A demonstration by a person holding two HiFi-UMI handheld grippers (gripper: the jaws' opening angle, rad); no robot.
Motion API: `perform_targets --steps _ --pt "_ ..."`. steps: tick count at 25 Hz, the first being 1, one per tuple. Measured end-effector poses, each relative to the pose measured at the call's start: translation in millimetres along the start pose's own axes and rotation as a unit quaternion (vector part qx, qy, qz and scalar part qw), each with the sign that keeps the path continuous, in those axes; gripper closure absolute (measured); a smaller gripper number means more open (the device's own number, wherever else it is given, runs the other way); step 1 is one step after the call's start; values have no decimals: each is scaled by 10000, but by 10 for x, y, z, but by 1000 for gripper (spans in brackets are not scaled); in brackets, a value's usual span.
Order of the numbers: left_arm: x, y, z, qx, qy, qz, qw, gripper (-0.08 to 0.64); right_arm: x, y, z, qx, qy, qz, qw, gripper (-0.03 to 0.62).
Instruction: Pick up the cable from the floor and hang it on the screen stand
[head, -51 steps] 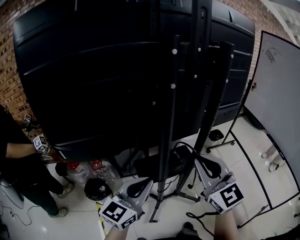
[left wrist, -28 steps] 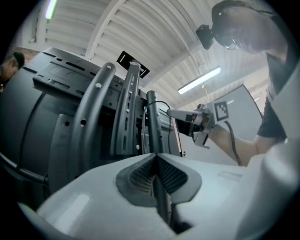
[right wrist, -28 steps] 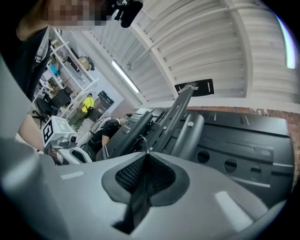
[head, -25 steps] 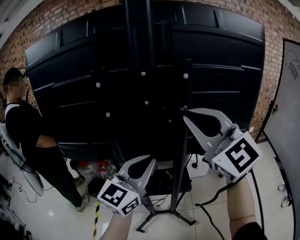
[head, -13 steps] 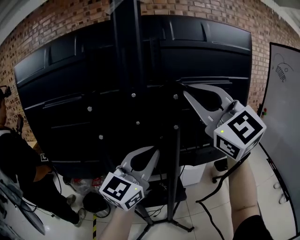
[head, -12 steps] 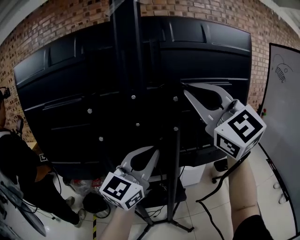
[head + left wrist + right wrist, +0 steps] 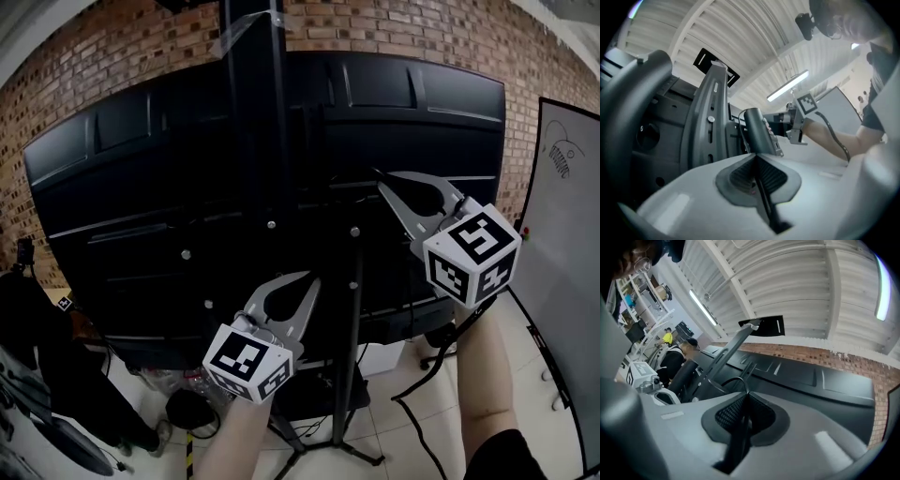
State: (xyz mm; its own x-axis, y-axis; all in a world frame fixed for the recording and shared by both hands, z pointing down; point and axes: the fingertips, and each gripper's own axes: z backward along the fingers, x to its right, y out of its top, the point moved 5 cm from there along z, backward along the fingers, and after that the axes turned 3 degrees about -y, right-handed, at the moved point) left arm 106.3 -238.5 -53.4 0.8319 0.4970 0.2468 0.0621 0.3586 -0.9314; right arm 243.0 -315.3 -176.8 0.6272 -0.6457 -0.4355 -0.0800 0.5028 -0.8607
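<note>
Right gripper (image 7: 380, 176): your claw is pressed together, pinching the black cable (image 7: 733, 379); the cable loops out of the tips, raised close against the back of the screen (image 7: 141, 187), toward its right edge.
Left gripper (image 7: 314, 279): claw pressed together, lower down; you cannot tell whether anything lies in it.
In your way: the stand's upright post (image 7: 352, 319) rises between your two grippers; the stand's central column (image 7: 267, 94) is left of both.
Around: brick wall (image 7: 422, 28) behind the screen; whiteboard (image 7: 562, 234) at the right; a person in dark clothes (image 7: 28, 328) at the left edge of the floor (image 7: 384, 422).
</note>
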Motion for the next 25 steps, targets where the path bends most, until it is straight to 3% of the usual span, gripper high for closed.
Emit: perform_targets --steps 4,15,18,25 --pt "-48 3 -20 40 -18 -17 10000 557 -8 -221 88 -336 -303 48 9990 573" --pt "-46 159 110 121 175 -173 9996 557 -252 -811 256 -774 -339 -446 9954 574" --pt "-51 204 167 242 233 -204 9992 557 -348 -879 311 -590 -332 -678 9954 573" --pt "-41 170 357 171 418 -334 9984 557 -489 -894 424 191 -749 -948 9925 560"
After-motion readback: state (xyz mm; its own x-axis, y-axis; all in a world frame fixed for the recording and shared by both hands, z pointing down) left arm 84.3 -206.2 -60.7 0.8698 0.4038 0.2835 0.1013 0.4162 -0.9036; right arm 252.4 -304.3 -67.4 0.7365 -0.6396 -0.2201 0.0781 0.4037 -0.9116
